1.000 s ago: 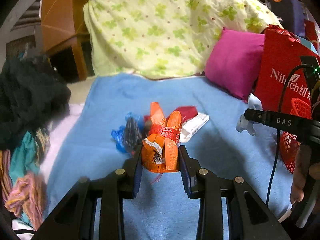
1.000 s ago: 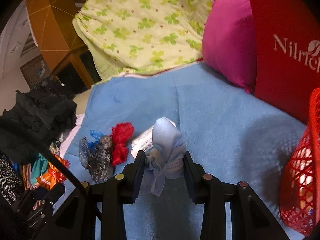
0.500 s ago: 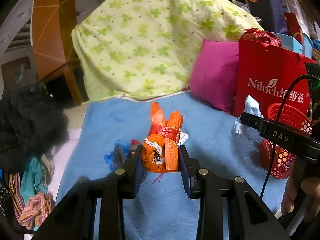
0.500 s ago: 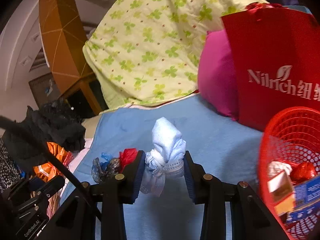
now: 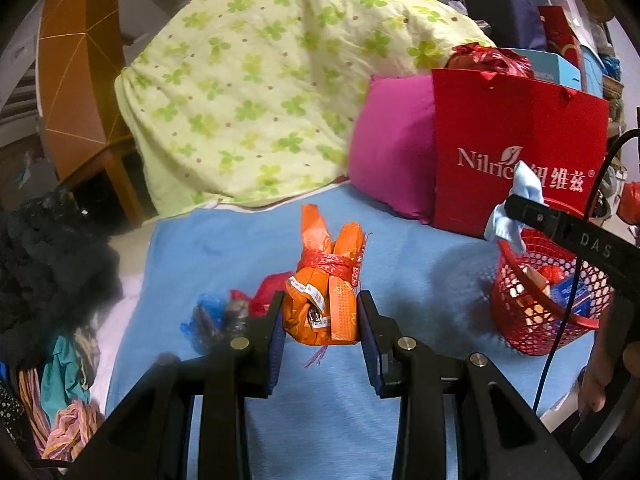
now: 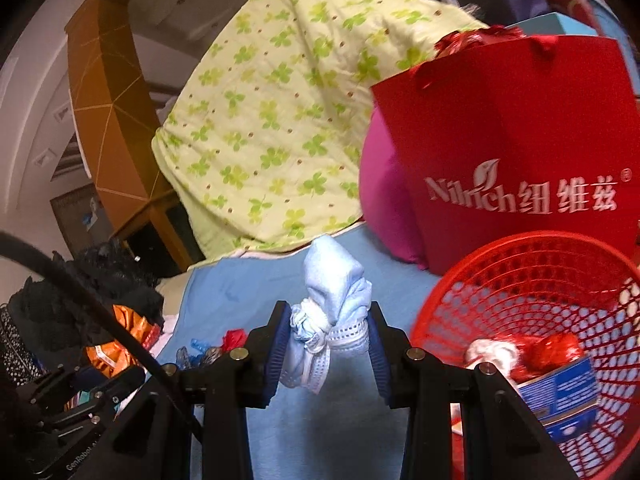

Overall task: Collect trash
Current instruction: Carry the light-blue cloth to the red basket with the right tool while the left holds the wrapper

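Bed surface: a blue sheet (image 5: 248,240) backed by a clover-print quilt (image 5: 260,92), one magenta pillow (image 5: 392,160) and one red paper bag (image 5: 516,152); dark clothing is heaped at the left edge. Compared with a second ago, both tongs have risen clear of the sheet and swung toward the single red basket (image 6: 532,320), which now fills the lower right of the right wrist view. The carry phase is therefore judged nearly over, with release into the basket as the next step.

Left tongs (image 5: 320,316): closed firmly on one orange wrapper bundle (image 5: 326,280) tied with red tape, held above the sheet and well short of the basket.

Right tongs (image 6: 326,344): closed on one pale blue knotted bag (image 6: 332,304), held just beside the basket rim.

Count: two pieces in the air, one per tongs. On the sheet remain a red scrap (image 5: 268,292) and a blue-and-grey crumpled wrapper (image 5: 212,316), touching each other. Inside the basket lie several pieces, including a blue printed carton (image 6: 568,388) and a red foil wad (image 6: 548,352); an exact number cannot be made out.
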